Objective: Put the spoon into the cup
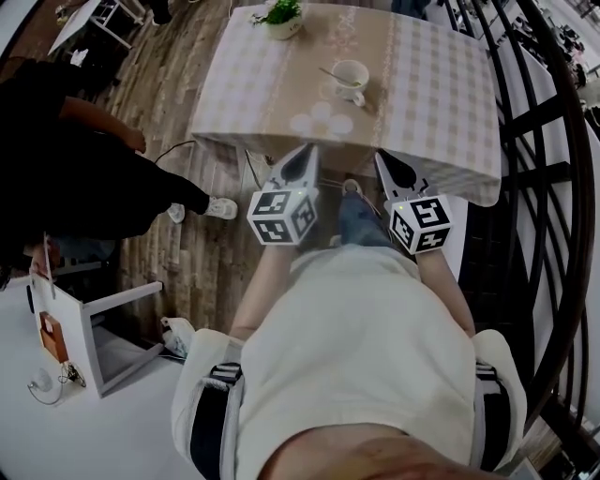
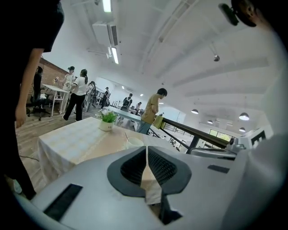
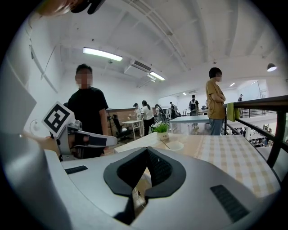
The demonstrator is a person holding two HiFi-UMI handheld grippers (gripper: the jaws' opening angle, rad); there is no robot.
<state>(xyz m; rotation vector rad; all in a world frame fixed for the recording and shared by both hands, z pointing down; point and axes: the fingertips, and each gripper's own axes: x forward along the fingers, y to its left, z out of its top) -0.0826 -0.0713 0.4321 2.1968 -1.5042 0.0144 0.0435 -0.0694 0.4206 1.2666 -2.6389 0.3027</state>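
Note:
A white cup (image 1: 351,77) stands on the checked tablecloth (image 1: 441,84), with the spoon (image 1: 330,72) resting in it, its handle leaning out to the left. Both grippers hover short of the table's near edge, pointing at it. My left gripper (image 1: 310,150) is shut, its pads together with nothing between them (image 2: 146,148). My right gripper (image 1: 380,155) is shut and empty as well (image 3: 147,150). Both gripper views show the cup (image 2: 135,142) (image 3: 174,146) far ahead, beyond the jaws, and the spoon handle (image 3: 164,143) sticks up from it.
A small potted plant (image 1: 281,17) stands at the table's far edge. A person in black (image 1: 75,169) stands left of the table. A black railing (image 1: 534,141) runs along the right. A white stand (image 1: 94,328) sits at the lower left. Several people stand in the background.

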